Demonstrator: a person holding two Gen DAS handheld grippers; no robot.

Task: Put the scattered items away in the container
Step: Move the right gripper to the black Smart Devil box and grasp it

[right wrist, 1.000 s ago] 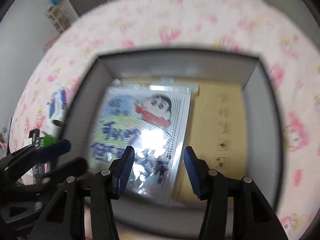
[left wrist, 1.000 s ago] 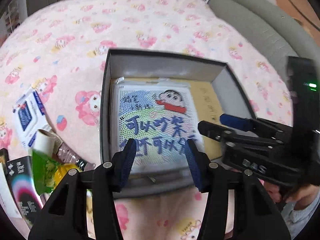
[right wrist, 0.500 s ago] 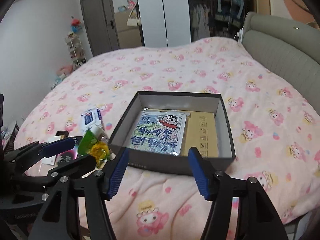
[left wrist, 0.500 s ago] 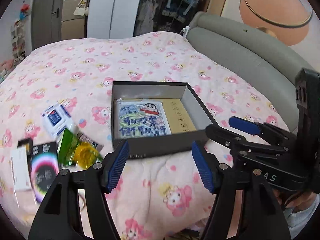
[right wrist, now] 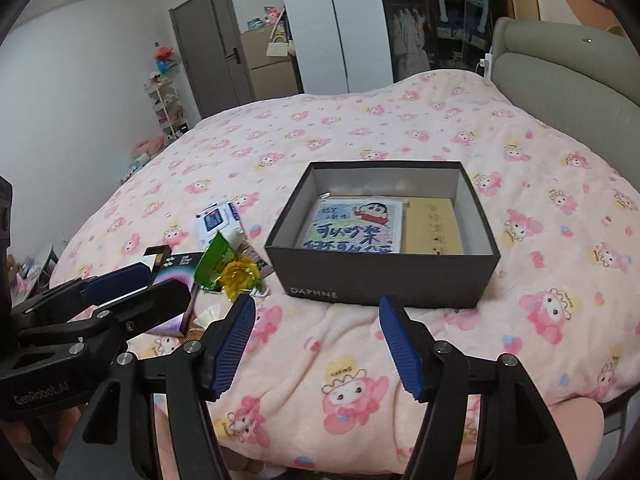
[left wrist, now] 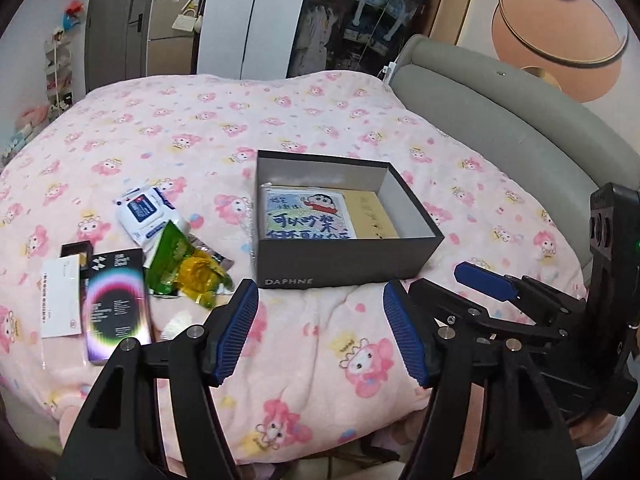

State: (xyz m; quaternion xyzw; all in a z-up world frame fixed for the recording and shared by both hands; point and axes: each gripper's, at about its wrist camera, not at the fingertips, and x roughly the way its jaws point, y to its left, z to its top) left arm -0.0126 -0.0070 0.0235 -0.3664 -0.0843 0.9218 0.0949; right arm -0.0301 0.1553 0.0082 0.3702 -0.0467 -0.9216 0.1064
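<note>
Grey box (left wrist: 344, 258) sits ahead of both grippers, cartoon sheet (left wrist: 308, 216) already inside. Loose pile w/ black booklet (left wrist: 116, 300), wipes pack (left wrist: 144, 210), green wrapper (left wrist: 176, 258) lies front-left of left gripper (left wrist: 320, 332). Left's jaws apart, empty. Right gripper (right wrist: 318, 338) jaws opening, empty. Risk: soft blanket lets flat booklet slip the pads; wrapper may snag too.

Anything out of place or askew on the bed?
Yes: beside the box, a loose pile still lies on the blanket: wipes pack, green snack bag, yellow wrapper, black booklet, white card, overlapping at odd angles.
</note>
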